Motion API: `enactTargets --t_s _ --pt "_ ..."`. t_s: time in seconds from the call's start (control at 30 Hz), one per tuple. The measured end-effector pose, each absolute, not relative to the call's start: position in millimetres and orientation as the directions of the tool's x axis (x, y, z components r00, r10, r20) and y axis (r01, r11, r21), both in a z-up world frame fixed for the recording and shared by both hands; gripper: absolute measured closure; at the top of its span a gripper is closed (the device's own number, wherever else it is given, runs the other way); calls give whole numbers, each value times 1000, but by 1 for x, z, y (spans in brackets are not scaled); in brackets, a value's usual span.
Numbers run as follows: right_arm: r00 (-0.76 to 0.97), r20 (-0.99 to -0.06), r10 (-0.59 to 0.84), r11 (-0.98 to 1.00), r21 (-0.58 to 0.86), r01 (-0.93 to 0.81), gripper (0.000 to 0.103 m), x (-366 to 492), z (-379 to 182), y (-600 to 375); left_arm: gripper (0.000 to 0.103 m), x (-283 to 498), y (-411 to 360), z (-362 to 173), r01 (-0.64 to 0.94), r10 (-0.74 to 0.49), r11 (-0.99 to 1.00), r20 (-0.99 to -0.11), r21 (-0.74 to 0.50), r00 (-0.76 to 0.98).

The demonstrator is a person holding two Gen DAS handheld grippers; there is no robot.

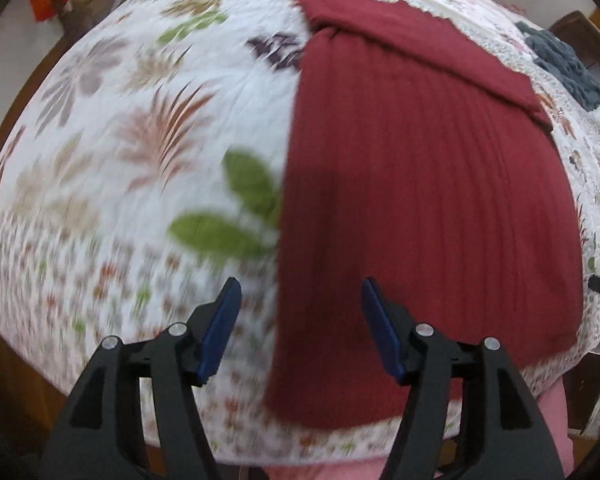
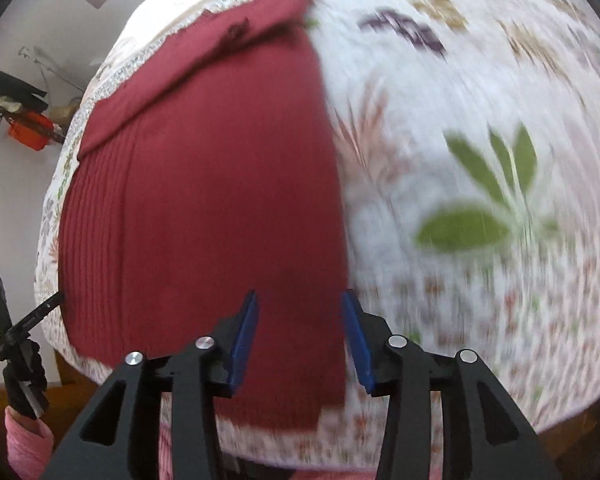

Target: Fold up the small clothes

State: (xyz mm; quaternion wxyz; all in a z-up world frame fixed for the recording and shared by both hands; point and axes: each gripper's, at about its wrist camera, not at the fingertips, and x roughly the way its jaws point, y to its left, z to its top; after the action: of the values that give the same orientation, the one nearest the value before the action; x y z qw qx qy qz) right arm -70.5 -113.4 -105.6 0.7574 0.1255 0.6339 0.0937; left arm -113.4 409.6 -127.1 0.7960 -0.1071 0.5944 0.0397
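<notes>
A dark red ribbed garment [image 1: 420,184] lies flat on the floral bedspread [image 1: 140,120], with a sleeve folded across its far end. My left gripper [image 1: 300,296] hovers open above the garment's near left edge, nothing between its blue pads. In the right wrist view the same red garment [image 2: 204,200] fills the left half, and my right gripper [image 2: 300,304] is open over its near right edge, holding nothing. Both views are motion-blurred.
A grey-blue knitted cloth [image 1: 564,64] lies at the far right of the bed. In the right wrist view, the other gripper [image 2: 16,340] shows at the left edge above a pink sleeve [image 2: 24,440]. An orange object [image 2: 30,132] sits by the wall.
</notes>
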Motion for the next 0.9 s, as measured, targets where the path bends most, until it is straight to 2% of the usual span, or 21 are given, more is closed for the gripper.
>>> enactTargets --t_s 0.23,0.6,0.9 --pt "154 -927 341 934 353 60 56 -107 -125 -125 40 -148 414 -134 -200 -138 960 -950 -199 281" --pt "165 -899 405 909 416 33 55 -105 -138 -99 40 -157 404 -147 -207 -202 942 -937 -266 286" --pt "185 -872 454 882 469 46 57 -105 -137 -104 46 -158 408 -146 -238 -217 926 -928 -293 302"
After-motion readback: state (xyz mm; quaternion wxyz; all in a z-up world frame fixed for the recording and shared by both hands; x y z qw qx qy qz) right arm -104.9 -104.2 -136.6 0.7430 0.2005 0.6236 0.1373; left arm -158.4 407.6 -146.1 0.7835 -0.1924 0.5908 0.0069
